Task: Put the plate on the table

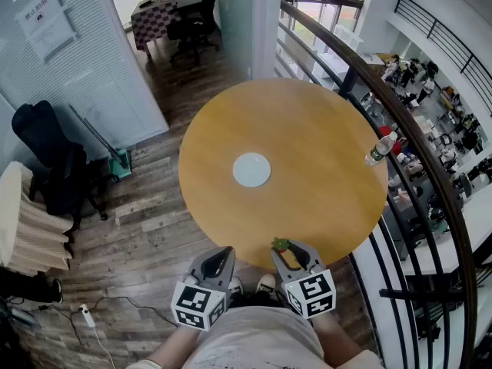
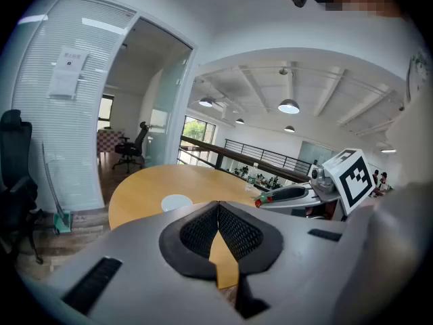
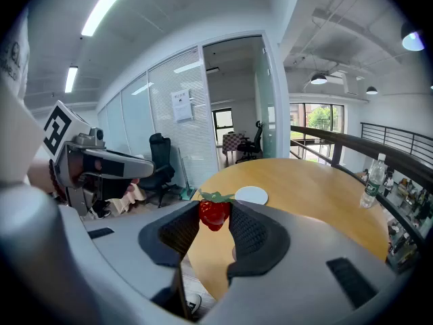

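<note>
Head view: of the strawberry between the right gripper fingertips I saw only the green top; bottle label far beyond them was unreadable.

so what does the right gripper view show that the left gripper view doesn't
Only the right gripper view: the right gripper's fingers closed on a strawberry, close up, and the left gripper from the side. Only the left gripper view: the left gripper's own fingers shut with nothing between them, and the right gripper's marker cube. Both: the table, the plate on it, and the railing. The strawberry also shows in the left gripper view, small, at the right gripper's tip.
</note>
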